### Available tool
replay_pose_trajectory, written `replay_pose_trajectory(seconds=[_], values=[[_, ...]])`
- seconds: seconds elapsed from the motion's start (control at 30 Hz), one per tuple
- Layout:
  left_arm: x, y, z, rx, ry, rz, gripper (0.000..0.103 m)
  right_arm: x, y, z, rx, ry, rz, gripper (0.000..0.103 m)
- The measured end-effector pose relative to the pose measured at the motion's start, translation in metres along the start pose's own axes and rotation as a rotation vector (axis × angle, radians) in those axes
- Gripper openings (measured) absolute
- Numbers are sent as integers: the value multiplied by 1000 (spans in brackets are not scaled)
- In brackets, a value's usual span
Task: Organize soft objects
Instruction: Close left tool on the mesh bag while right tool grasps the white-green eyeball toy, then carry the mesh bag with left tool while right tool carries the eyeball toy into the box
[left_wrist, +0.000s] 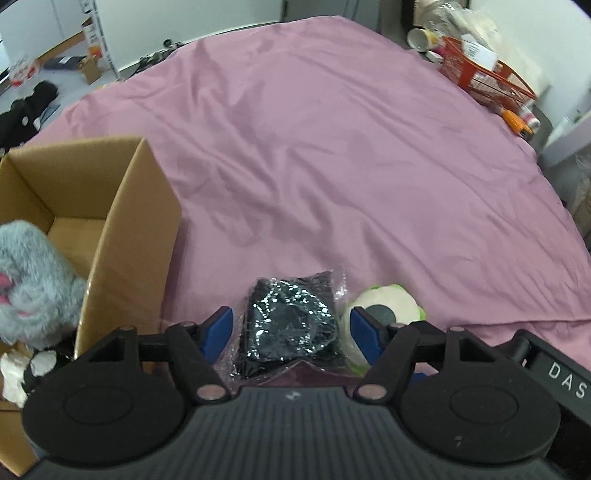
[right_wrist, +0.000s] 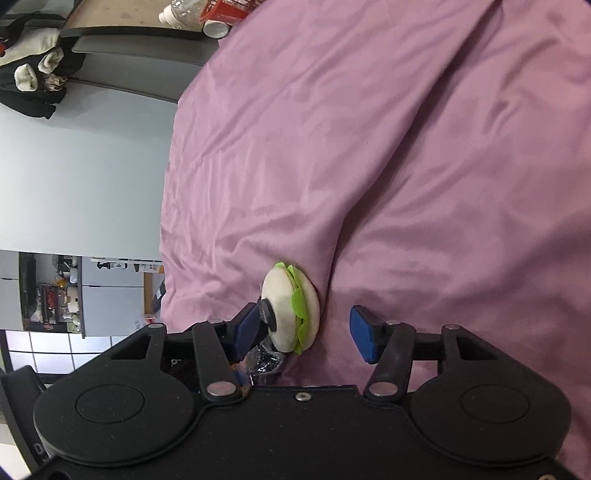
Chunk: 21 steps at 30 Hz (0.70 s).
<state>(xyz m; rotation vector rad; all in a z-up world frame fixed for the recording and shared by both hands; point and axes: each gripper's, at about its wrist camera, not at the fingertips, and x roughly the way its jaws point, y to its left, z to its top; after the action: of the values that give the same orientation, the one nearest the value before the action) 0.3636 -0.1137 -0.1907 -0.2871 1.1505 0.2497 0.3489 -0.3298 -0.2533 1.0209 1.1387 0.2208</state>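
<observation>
Left wrist view — black bagged cloth (left_wrist: 291, 325) between spread fingers (left_wrist: 221, 328), untouched

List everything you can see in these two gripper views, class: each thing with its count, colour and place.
bed sheet: one, pink, wrinkled, under everything
cardboard box: one, brown, open, left on the sheet
plush toy: one, grey with pink, in the box
plastic-wrapped bundle: one, black in clear wrap, between the left gripper's fingers
burger plush: one, cream with green, beside the bundle
wire basket: one, orange, beyond the bed
left gripper: black, blue pads, open
right gripper: black, blue pads, open
</observation>
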Motion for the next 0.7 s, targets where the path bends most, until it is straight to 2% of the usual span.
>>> replay_pose_trajectory(seconds=[0.07,0.13,0.2,0.3,0.7], values=[[2,4,0,-24,0,-13,64,6,-2,1,1,0,4,49],[3,7,0,-45,-1,-19,48,10,-4,0,1,6,3,38],[2,6,1,-45,7,-19,39,11,-2,-1,-7,12,19,21],[-2,7,2,-36,3,-32,33,7,7,-5,-46,-6,20,12],[-42,15,-6,-17,-51,-86,31,-30,28,-23,-129,-96,3,11]])
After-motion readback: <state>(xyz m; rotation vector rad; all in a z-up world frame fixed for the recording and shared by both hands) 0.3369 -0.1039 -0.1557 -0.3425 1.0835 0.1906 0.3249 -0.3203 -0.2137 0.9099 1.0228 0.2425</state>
